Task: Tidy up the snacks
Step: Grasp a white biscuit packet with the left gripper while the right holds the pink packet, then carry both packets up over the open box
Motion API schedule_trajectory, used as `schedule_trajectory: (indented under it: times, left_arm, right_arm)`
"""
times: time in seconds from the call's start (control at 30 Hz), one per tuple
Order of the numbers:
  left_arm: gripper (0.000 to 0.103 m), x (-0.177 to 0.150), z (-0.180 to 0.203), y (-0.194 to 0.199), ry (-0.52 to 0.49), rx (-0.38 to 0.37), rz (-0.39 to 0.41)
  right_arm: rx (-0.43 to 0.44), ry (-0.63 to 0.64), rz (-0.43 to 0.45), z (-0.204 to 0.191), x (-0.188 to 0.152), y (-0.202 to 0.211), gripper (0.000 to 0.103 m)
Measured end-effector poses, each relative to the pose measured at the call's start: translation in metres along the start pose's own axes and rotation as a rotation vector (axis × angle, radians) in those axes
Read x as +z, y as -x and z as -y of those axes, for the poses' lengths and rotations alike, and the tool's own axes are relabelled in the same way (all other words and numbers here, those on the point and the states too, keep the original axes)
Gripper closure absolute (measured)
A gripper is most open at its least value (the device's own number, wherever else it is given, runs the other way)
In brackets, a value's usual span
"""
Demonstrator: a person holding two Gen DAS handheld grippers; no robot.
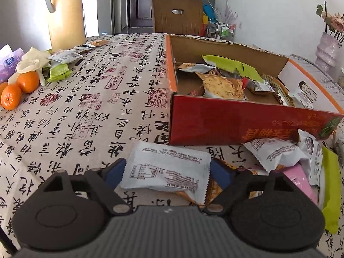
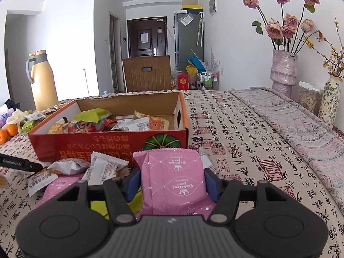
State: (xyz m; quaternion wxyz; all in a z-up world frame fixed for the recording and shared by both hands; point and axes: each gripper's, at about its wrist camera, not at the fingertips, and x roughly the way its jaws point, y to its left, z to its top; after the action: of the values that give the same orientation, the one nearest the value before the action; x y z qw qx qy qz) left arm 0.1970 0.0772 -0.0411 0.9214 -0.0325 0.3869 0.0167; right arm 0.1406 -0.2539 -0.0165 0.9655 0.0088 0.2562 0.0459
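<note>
You work at a table under a cream tablecloth printed with black calligraphy and red seals; a grey patterned runner lies over it along the wall side. At the far end stands a brown chair, and behind it a dark door closes off a white hallway. A yellow thermos jug stands on the far left of the table, with oranges, a tissue pack and a few loose wrappers beside it. Against the right wall you have a lilac vase of dried pink roses and a flowered vase next to it.

The red cardboard box sits open in the middle of the table, already holding a jumble of snack packets, a green one lying on top. More packets are heaped on the cloth just in front of the box's near wall.

Your left gripper is tilted down over a white packet that lies flat on the cloth just short of the box. Its jaws stand wide, one blue pad on each side of the packet; whether the pads touch its edges you cannot tell.

Your right gripper is set at a middling width and clamps a pink packet, which stands upright between the pads, in front of the box's red wall, above the heap of loose packets.
</note>
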Motion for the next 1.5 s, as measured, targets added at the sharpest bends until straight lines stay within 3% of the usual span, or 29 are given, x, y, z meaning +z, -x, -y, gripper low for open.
schedule_trajectory:
  times: [0.3,0.37,0.43,0.63,1.1,1.5]
  left_arm:
    - [0.027,-0.006,0.004,0.004,-0.038,0.011,0.02]
    - [0.031,-0.008,0.004,0.006,-0.036,0.019,0.025]
    - [0.044,-0.009,0.004,0.008,-0.038,0.03,0.033]
    - [0.057,-0.013,0.003,0.015,-0.043,0.029,0.045]
    - [0.058,-0.008,0.013,0.054,-0.069,0.039,0.176]
    - [0.058,0.033,0.052,0.08,-0.08,-0.062,0.317]
  right_arm:
    - [-0.002,0.005,0.009,-0.003,0.0,0.006,0.042]
    - [-0.001,0.007,0.012,-0.004,0.0,0.008,0.042]
    - [0.002,0.009,0.016,-0.006,0.0,0.011,0.042]
    - [0.008,0.016,0.025,-0.009,0.0,0.016,0.042]
    - [0.023,0.024,0.043,-0.014,0.004,0.021,0.042]
    - [0.076,0.04,0.103,-0.027,0.034,0.004,0.042]
